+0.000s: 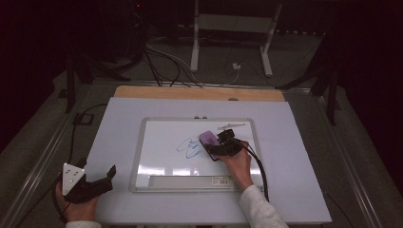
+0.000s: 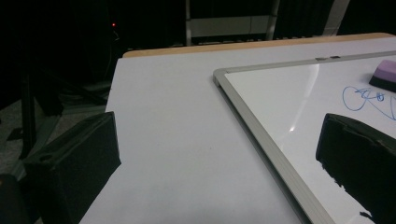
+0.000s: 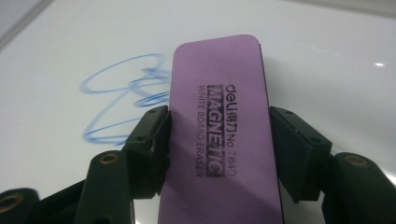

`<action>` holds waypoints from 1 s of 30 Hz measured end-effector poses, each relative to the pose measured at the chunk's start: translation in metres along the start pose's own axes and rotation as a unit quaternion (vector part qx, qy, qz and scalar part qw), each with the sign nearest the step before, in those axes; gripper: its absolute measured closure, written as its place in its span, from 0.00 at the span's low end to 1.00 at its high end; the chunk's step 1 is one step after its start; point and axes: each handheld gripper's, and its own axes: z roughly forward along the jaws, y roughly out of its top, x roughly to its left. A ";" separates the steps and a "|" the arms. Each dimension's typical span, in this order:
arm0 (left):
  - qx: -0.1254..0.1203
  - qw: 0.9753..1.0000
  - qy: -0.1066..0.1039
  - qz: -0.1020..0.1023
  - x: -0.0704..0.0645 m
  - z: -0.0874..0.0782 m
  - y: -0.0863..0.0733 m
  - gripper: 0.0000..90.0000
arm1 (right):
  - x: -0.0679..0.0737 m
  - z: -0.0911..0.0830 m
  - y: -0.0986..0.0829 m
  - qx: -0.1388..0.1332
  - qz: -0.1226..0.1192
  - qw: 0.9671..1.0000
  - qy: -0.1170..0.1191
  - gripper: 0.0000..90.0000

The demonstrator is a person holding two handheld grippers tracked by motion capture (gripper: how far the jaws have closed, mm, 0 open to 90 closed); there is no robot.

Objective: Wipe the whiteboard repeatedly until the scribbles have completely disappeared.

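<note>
A framed whiteboard [image 1: 157, 142] lies flat on the white table, with a blue scribble [image 1: 188, 147] near its middle. My right gripper [image 1: 220, 147] is shut on a purple whiteboard eraser [image 1: 209, 140], which rests on the board just right of the scribble. In the right gripper view both jaws press the long sides of the eraser [image 3: 219, 135], and the scribble [image 3: 123, 93] lies to its left. My left gripper [image 1: 107, 176] is open at the table's front left corner, off the board. In the left gripper view the board's frame [image 2: 261, 140] runs between the open jaws.
A printed label strip [image 1: 190, 181] runs along the whiteboard's near edge. A wooden board edge [image 1: 199, 93] shows behind the white table top [image 1: 294, 156]. Cables and white stand legs [image 1: 230, 42] cross the dark floor beyond the table.
</note>
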 end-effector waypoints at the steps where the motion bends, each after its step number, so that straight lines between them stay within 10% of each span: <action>1: 0.000 1.000 0.000 0.000 0.000 0.000 0.000 0.01 | 0.003 0.000 0.000 0.003 -0.002 1.000 0.010 0.46; 12: 0.003 1.000 -0.001 0.001 0.000 0.001 -0.001 0.01 | -0.026 -0.001 0.008 -0.015 0.050 0.997 -0.060 0.46; 24: 0.001 1.000 -0.001 0.000 0.000 0.001 0.000 0.00 | 0.008 0.010 0.008 -0.002 0.000 1.000 -0.011 0.46; 30: 0.000 1.000 0.000 -0.002 0.001 0.000 0.000 0.00 | -0.011 0.008 0.012 -0.020 0.035 0.998 -0.058 0.46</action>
